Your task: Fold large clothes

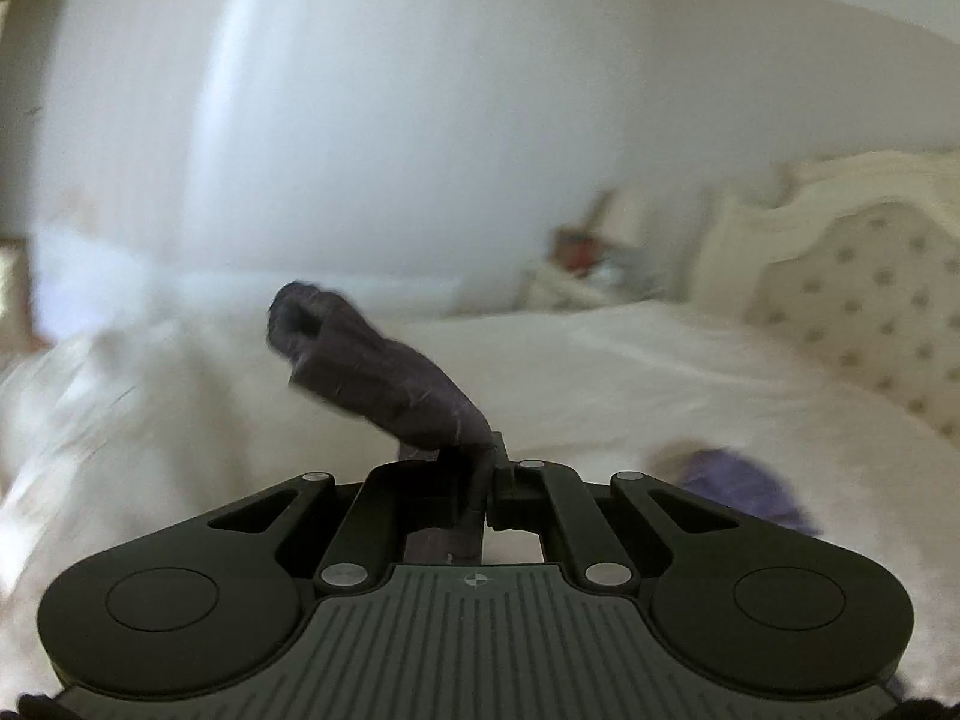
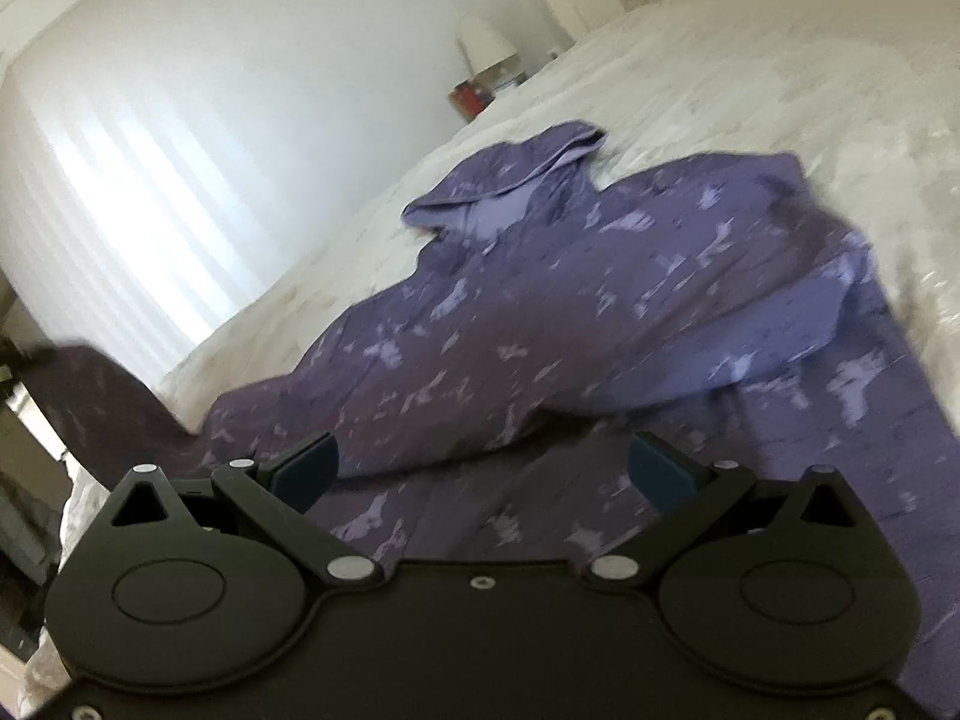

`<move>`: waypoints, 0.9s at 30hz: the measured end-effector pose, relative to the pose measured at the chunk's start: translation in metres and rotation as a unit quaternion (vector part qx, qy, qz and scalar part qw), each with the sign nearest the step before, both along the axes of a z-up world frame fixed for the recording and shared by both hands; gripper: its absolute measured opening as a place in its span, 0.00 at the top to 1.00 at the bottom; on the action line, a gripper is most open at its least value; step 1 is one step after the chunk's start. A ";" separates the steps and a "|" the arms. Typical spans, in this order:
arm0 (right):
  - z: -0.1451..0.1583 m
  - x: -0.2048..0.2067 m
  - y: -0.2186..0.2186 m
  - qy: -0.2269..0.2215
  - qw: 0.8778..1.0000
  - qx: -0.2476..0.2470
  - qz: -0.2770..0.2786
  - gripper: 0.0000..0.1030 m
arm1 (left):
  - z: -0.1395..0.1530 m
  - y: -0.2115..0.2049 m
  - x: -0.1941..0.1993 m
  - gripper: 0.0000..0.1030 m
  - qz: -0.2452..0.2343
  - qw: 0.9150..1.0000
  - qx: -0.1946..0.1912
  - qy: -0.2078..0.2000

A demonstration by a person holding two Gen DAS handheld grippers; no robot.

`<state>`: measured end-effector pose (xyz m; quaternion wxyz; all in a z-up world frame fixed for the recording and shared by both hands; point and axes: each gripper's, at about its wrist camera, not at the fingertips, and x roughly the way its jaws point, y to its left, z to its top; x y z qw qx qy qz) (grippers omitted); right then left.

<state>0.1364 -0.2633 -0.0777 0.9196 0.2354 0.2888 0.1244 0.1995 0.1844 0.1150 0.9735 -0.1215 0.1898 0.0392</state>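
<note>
A large purple garment (image 2: 588,276) with pale blotches lies rumpled on the white bed (image 2: 780,60), its collar end toward the far side. My right gripper (image 2: 483,468) is open just above its near part, holding nothing. My left gripper (image 1: 486,480) is shut on a dark purple fold of the garment (image 1: 372,372), which sticks up and to the left from the jaws, raised above the bed. Another bit of the garment (image 1: 744,480) shows blurred at the lower right of the left wrist view.
A cream tufted headboard (image 1: 870,300) stands at the right of the bed. A bedside table with a lamp and red items (image 2: 480,84) is by the white wall. Bright curtains (image 2: 120,180) hang on the left. Dark furniture (image 2: 24,420) stands off the bed's left edge.
</note>
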 end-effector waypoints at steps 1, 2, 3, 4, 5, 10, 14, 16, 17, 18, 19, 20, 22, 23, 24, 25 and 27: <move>0.002 -0.001 -0.002 -0.004 1.000 -0.003 -0.006 0.01 | 0.009 -0.013 0.001 0.94 -0.016 1.000 0.000 -0.009; 0.004 -0.002 -0.005 -0.007 1.000 -0.007 -0.011 0.01 | 0.019 -0.026 0.005 0.93 -0.033 0.999 0.002 -0.018; 0.006 -0.003 -0.007 -0.010 1.000 -0.011 -0.016 0.01 | 0.028 -0.041 0.008 0.93 -0.051 0.998 0.004 -0.027; 0.008 -0.004 -0.009 -0.014 1.000 -0.015 -0.021 0.01 | 0.035 -0.055 0.012 0.93 -0.067 0.997 0.003 -0.034; 0.011 -0.005 -0.011 -0.017 0.999 -0.017 -0.025 0.01 | 0.040 -0.071 0.016 0.94 -0.086 0.996 0.001 -0.040; 0.020 -0.008 -0.025 -0.030 0.998 -0.018 -0.047 0.01 | 0.044 -0.151 0.037 0.93 -0.162 0.985 -0.004 -0.058; 0.027 -0.011 -0.037 -0.042 0.996 -0.026 -0.069 0.01 | 0.019 -0.206 0.060 0.93 -0.214 0.976 -0.015 -0.046; 0.031 -0.013 -0.044 -0.046 0.995 -0.030 -0.081 0.01 | -0.003 -0.236 0.072 0.93 -0.233 0.972 -0.023 -0.030; 0.032 -0.014 -0.047 -0.048 0.994 -0.032 -0.088 0.01 | -0.013 -0.246 0.077 0.93 -0.241 0.970 -0.023 -0.020; 0.034 -0.015 -0.050 -0.049 0.994 -0.033 -0.094 0.01 | -0.026 -0.259 0.080 0.93 -0.249 0.968 -0.023 -0.007; 0.035 -0.015 -0.054 -0.049 0.993 -0.035 -0.099 0.01 | -0.041 -0.271 0.084 0.93 -0.255 0.967 -0.023 0.008; 0.036 -0.015 -0.057 -0.050 0.993 -0.035 -0.105 0.01 | -0.053 -0.275 0.088 0.93 -0.258 0.966 -0.024 0.020; 0.036 -0.015 -0.063 -0.047 0.992 -0.033 -0.115 0.01 | -0.081 -0.290 0.096 0.93 -0.263 0.963 -0.026 0.049; 0.036 -0.015 -0.067 -0.045 0.991 -0.030 -0.120 0.01 | -0.094 -0.297 0.099 0.93 -0.265 0.962 -0.025 0.061; 0.036 -0.014 -0.069 -0.043 0.991 -0.027 -0.124 0.01 | -0.107 -0.300 0.098 0.93 -0.266 0.961 -0.023 0.070; 0.036 -0.014 -0.072 -0.041 0.991 -0.024 -0.128 0.01 | -0.116 -0.304 0.097 0.93 -0.266 0.960 -0.021 0.079; 0.035 -0.013 -0.076 -0.037 0.990 -0.022 -0.135 0.01 | -0.133 -0.311 0.100 0.92 -0.268 0.958 -0.019 0.098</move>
